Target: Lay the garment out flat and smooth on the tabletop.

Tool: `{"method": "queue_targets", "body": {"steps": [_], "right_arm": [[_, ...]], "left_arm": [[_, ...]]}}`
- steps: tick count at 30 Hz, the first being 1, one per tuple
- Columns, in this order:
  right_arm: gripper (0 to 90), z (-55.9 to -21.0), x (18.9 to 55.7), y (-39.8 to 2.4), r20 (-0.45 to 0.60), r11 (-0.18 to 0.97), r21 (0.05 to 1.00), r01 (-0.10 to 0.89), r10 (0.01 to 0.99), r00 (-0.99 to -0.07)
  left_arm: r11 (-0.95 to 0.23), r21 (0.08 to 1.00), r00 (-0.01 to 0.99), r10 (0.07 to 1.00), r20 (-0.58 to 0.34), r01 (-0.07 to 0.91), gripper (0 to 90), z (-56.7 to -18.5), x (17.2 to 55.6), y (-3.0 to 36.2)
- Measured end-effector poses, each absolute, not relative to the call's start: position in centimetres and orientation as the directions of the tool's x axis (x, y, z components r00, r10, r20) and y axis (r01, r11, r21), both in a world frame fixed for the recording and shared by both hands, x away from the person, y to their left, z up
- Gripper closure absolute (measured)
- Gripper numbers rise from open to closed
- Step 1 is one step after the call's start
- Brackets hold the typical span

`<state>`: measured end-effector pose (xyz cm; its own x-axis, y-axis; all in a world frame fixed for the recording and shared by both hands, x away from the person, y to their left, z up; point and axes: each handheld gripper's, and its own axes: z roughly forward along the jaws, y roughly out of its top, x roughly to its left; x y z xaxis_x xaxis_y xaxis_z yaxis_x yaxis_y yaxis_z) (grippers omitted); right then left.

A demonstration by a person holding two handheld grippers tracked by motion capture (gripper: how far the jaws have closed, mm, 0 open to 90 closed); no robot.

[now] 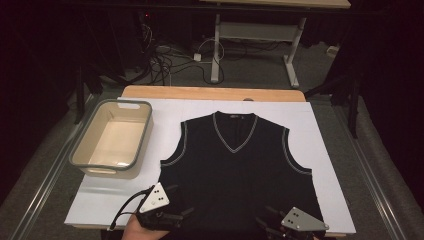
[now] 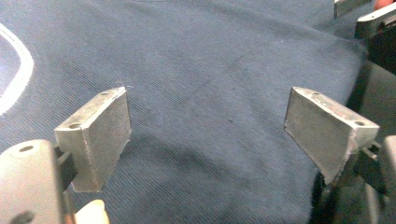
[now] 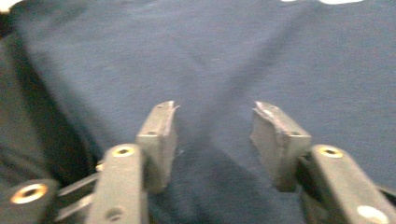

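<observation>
A dark sleeveless V-neck vest (image 1: 235,160) with pale trim lies flat on the white sheet (image 1: 325,145), neck toward the far side. My left gripper (image 1: 182,212) is over the vest's lower left corner near the hem. In the left gripper view the left gripper (image 2: 208,107) stands wide open just above the fabric (image 2: 201,56), with nothing between the pads. My right gripper (image 1: 264,220) is over the lower right part of the hem. In the right gripper view the right gripper (image 3: 215,116) is open, with only flat fabric (image 3: 210,56) below it.
A grey-rimmed beige tub (image 1: 146,131) stands on the left of the sheet, beside the vest's shoulder. A wooden table edge (image 1: 210,93) shows behind the sheet. Cables and a desk frame are on the floor beyond. The other gripper (image 2: 373,28) shows at the top right of the left gripper view.
</observation>
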<state>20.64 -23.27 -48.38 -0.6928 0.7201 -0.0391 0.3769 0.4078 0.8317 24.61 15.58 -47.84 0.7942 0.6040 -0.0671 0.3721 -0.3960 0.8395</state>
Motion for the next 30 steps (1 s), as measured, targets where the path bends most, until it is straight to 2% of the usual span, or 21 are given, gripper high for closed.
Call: {"method": "queue_targets", "body": {"steps": [4,7,14,17,24,30], "right_arm": [[34.2,-48.3,21.7,-24.2,-0.02,0.366,0.845,0.39,0.75,-0.662],[28.3,-48.2,22.3,-25.0,0.017,0.323,0.867,0.38,0.743,-0.669],[15.4,-47.8,23.4,-25.9,0.0,0.293,0.887,0.357,0.774,-0.634],[13.2,-47.6,23.8,-26.2,-0.003,0.283,0.892,0.354,0.784,-0.62],[0.8,-47.7,24.2,-27.0,-0.013,0.265,0.896,0.355,0.816,-0.578],[0.0,-48.0,24.3,-27.8,-0.022,0.255,0.892,0.374,0.85,-0.527]], "left_arm": [[-0.4,0.828,0.783,0.618,-0.073,0.393,4.8,-47.9,25.0,15.9],[-0.394,0.826,0.771,0.633,-0.074,0.403,0.1,-47.9,25.3,16.2],[-0.352,0.841,0.747,0.659,-0.09,0.411,0.0,-47.1,27.3,16.4],[-0.337,0.848,0.741,0.665,-0.094,0.41,0.0,-46.9,28.3,16.4],[-0.347,0.84,0.74,0.666,-0.093,0.417,0.0,-48.3,29.0,17.6],[-0.33,0.85,0.734,0.673,-0.094,0.411,0.0,-49.3,28.8,18.6]]}}
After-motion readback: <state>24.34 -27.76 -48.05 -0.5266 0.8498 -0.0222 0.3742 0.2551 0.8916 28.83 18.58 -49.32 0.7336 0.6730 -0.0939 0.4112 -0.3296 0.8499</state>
